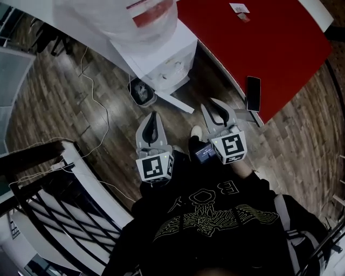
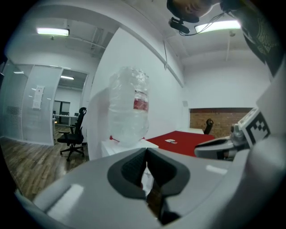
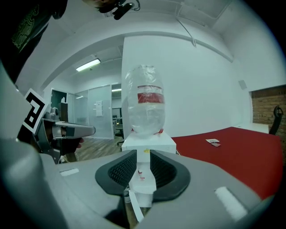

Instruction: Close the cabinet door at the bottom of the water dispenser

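The white water dispenser [image 1: 161,59] with a clear bottle [image 3: 144,105] on top stands ahead on the wood floor. At its base the cabinet door [image 1: 180,103] hangs open, swung out toward me as a thin white edge; it also shows as a white strip [image 3: 135,210] low in the right gripper view. My left gripper [image 1: 152,117] is held short of the dispenser, its jaws shut with nothing between them [image 2: 146,152]. My right gripper [image 1: 218,110] hovers just right of the door's free end, open and empty, and the dispenser's front shows through its gap [image 3: 143,156].
A red table [image 1: 259,48] fills the right, with a black phone [image 1: 253,93] at its near edge and cards [image 1: 239,8] farther back. A small grey bin [image 1: 143,91] sits left of the dispenser. A white cable [image 1: 99,108] trails over the floor. Black railing [image 1: 54,205] stands at the lower left.
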A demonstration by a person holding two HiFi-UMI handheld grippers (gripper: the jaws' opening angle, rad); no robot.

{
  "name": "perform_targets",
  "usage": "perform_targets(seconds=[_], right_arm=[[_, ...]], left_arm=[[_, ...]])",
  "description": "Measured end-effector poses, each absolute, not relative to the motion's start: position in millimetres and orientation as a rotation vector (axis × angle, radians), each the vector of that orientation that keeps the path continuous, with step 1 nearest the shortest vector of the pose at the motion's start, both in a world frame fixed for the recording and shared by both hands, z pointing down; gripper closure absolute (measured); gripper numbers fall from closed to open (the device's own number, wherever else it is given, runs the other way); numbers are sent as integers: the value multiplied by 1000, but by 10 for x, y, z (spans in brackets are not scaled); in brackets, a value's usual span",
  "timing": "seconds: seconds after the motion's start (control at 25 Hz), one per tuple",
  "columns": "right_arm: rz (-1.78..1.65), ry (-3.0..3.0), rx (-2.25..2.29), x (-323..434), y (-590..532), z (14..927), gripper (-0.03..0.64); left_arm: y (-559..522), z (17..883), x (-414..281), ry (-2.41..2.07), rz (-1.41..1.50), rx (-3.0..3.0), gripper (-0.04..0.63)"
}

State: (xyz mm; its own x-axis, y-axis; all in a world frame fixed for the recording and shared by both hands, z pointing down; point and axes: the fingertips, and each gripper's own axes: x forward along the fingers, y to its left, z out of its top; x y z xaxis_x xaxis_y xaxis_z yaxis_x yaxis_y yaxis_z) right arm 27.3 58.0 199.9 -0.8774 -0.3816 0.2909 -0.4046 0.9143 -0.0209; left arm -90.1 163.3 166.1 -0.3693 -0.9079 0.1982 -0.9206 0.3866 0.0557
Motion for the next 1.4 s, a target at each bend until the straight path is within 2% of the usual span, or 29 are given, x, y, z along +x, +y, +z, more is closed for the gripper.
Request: perform_targets(seconds=[0.24, 0.64, 0.72, 0.8, 1.04, 1.4], right_arm=[[115, -2661, 533, 211, 576, 2720, 476], [85, -2442, 265, -118, 660, 5063, 402], [57, -2383, 211, -77, 748, 5542, 412], [37, -2331, 196, 12, 829, 5963, 457], [41, -2185, 189, 194, 933, 6998, 457], [18, -2137, 183, 17, 820, 7390, 462]], left_arm=[[1309, 2324, -1051, -2338, 146, 1641, 589], [871, 3959, -1307, -2227, 270, 1663, 589], [887, 4221, -1333, -2211, 263, 1645, 589], [920, 4492, -1307, -2170, 243, 1631, 589], [986, 5207, -1281, -2118, 312, 1595, 589], [856, 5450, -1237, -2052, 290, 1583, 589]])
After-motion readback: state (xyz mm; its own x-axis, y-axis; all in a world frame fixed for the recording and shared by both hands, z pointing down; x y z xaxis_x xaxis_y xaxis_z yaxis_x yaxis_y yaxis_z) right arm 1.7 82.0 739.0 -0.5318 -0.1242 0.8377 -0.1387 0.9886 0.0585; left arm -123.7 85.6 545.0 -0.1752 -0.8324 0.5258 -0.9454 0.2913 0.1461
